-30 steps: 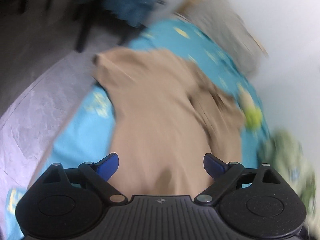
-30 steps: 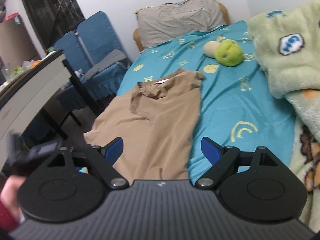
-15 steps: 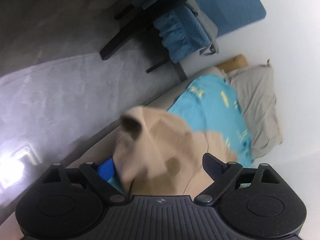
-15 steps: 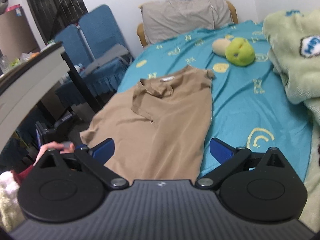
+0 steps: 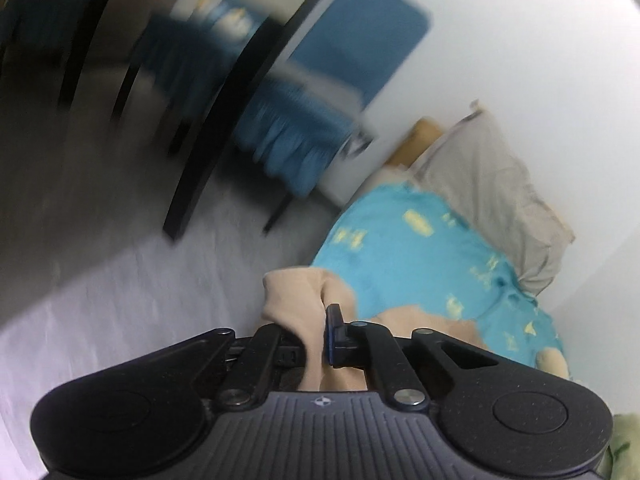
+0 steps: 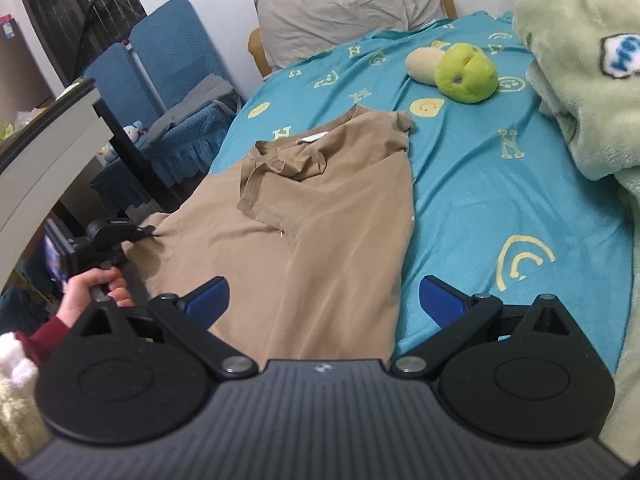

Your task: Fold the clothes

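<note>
Tan shirt [image 6: 304, 216]: edge pinched in left fingers [image 5: 334, 334], just closed; right fingers [image 6: 440, 300] wide apart, empty.

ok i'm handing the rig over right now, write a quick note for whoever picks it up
Left tongs: have just closed on the near left edge of the tan shirt, at the bed's side; fabric is pinched between them.
Right tongs: wide open, empty, above the shirt's bottom hem.
Shirt: spread on the blue sheet, collar toward the pillow, left sleeve already turned in over the chest.
Nearby: plush toy and fleece blanket, both clear of the shirt.
Done: sleeve tucked, edge gripped.
Left: right tongs take a hold, fold the left side over, then the rest.
</note>
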The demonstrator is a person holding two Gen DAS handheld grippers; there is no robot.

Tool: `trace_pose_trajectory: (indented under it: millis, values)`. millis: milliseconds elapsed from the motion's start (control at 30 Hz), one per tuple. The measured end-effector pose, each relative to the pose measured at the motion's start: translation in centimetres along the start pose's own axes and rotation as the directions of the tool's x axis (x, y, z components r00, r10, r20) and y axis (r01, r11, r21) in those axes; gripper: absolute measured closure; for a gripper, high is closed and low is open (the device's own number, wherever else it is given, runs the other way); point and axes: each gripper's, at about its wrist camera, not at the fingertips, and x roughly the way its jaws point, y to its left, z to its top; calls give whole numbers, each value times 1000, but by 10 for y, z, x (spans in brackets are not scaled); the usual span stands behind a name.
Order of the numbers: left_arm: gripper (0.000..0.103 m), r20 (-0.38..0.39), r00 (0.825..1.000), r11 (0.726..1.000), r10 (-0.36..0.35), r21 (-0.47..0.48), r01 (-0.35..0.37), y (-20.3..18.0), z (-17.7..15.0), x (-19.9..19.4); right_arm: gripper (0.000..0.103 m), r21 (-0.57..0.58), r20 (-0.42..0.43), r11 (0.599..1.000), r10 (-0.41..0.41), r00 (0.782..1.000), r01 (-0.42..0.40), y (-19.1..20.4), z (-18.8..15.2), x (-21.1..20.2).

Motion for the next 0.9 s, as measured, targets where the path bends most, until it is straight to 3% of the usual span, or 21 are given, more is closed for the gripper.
trace_pose_trajectory:
  millis: [133,200,233,333,467,600,633,700,767,900]
  values:
    - [99,97,995,980,-25,201,5,-68,4,-32,0,11,25,1000,-28,999,28,-5,1,-12]
    - [99,139,989,939,-46,343,-5,-112,1,-43,0,24,37,999,-44,998,43,-10,1,-17]
    - [99,156,986,904,-58,428,-14,-136,-6,-46,0,31,43,998,-51,998,50,-13,2,-19]
    - [99,141,984,821,-106,571,6,-193,-30,-43,0,72,58,996,-60,997,56,-22,2,-25]
    - [99,41,986,776,-159,622,99,-250,-69,-16,0,100,80,992,-85,993,76,-31,4,-28]
    - [96,-86,984,770,-153,613,173,-273,-115,15,0,127,80,989,-88,993,77,-42,6,-24]
    - [90,-122,981,773,-149,604,192,-274,-124,23,0,130,80,989,-87,993,76,-44,6,-22]
    - [75,-189,973,781,-134,584,221,-271,-137,38,0,132,83,988,-89,993,78,-48,8,-20]
    - [38,-246,963,791,-114,564,238,-262,-140,47,0,143,88,987,-86,992,73,-51,8,-18]
    - [24,-307,945,813,-113,518,266,-226,-131,20,0,159,81,986,-56,995,43,-54,10,-14]
